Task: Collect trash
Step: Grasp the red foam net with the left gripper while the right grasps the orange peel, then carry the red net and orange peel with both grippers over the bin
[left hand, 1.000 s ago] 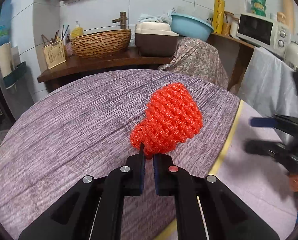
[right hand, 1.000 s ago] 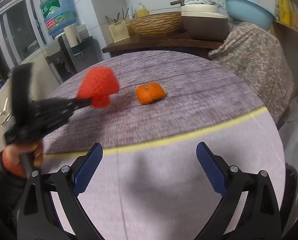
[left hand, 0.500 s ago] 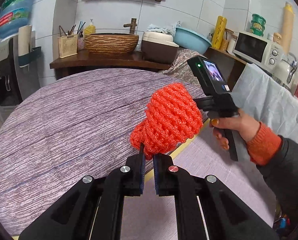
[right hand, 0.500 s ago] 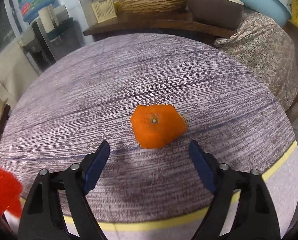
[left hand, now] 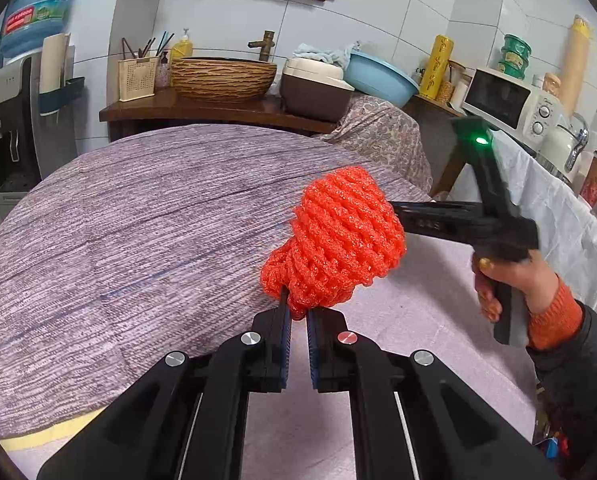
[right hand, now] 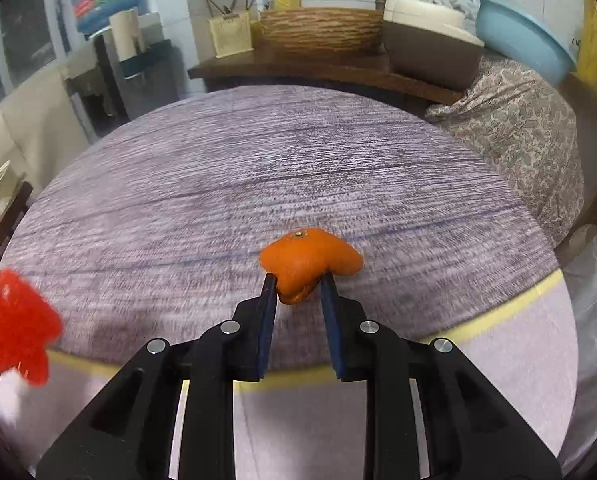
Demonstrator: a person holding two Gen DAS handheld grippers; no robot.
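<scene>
My left gripper (left hand: 297, 312) is shut on a red foam fruit net (left hand: 338, 244) and holds it above the round purple-grey table (left hand: 138, 220). The net also shows at the left edge of the right wrist view (right hand: 12, 328). My right gripper (right hand: 296, 292) is shut on an orange peel (right hand: 308, 262) near the table's front edge (right hand: 498, 312), its fingers pinching the peel's lower part. The right gripper's body and the hand holding it show in the left wrist view (left hand: 494, 216).
Behind the table a wooden counter (left hand: 218, 108) carries a woven basin (left hand: 224, 78), a brown box (left hand: 314, 90) and a blue bowl (left hand: 380, 80). A microwave (left hand: 510, 102) stands at the right, a water dispenser (left hand: 14, 128) at the left.
My right gripper moved forward to the orange peel and closed on it. My left gripper kept its hold on the red net and shifted a little left.
</scene>
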